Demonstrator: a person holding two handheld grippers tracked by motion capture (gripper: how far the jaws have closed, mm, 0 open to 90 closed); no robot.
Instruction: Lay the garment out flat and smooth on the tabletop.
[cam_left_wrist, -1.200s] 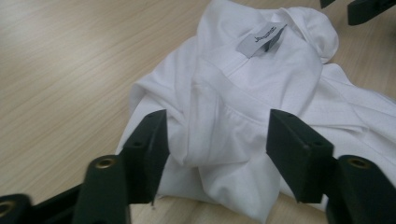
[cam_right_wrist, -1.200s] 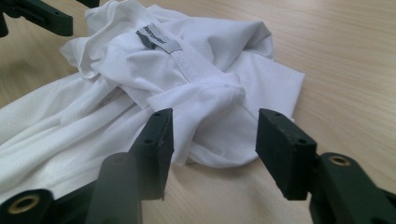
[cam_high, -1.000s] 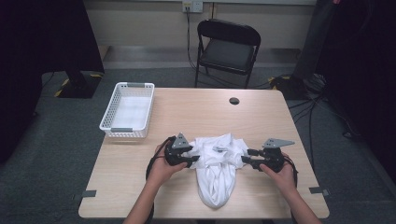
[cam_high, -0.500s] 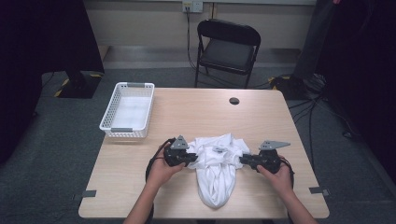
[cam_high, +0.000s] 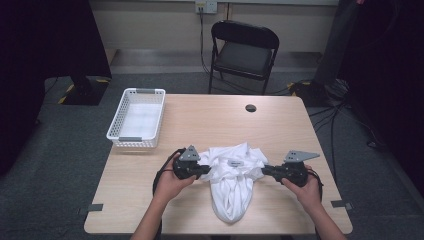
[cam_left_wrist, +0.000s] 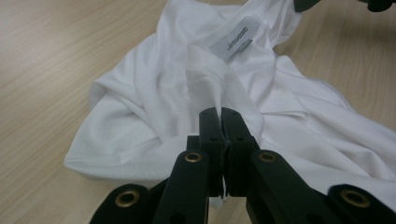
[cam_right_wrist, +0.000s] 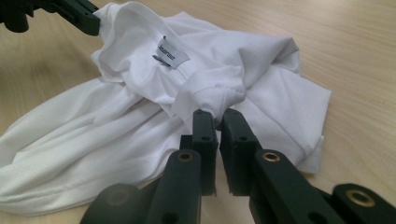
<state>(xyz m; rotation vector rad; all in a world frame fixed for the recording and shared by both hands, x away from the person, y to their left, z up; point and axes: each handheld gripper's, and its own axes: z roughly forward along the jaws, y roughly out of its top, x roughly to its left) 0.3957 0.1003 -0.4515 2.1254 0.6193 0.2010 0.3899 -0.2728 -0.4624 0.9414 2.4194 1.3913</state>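
Wooden table (cam_high: 200, 125) holds a crumpled white t-shirt (cam_high: 231, 182) near its front edge, white basket (cam_high: 136, 120) at far left. Left gripper (cam_high: 204, 170) and right gripper (cam_high: 265, 171) have just closed, each pinching shirt fabric on opposite sides.

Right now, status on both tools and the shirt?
Left tool shut on white shirt, jaws just closed. Right tool shut on shirt's other side, just closed. Shirt crumpled on table. Nothing in the way.

Print on the shirt's label (cam_left_wrist: 236, 35) too blurred to read beyond the left gripper (cam_left_wrist: 219, 114), shirt (cam_right_wrist: 140, 116) cut off left of the right gripper (cam_right_wrist: 217, 116)
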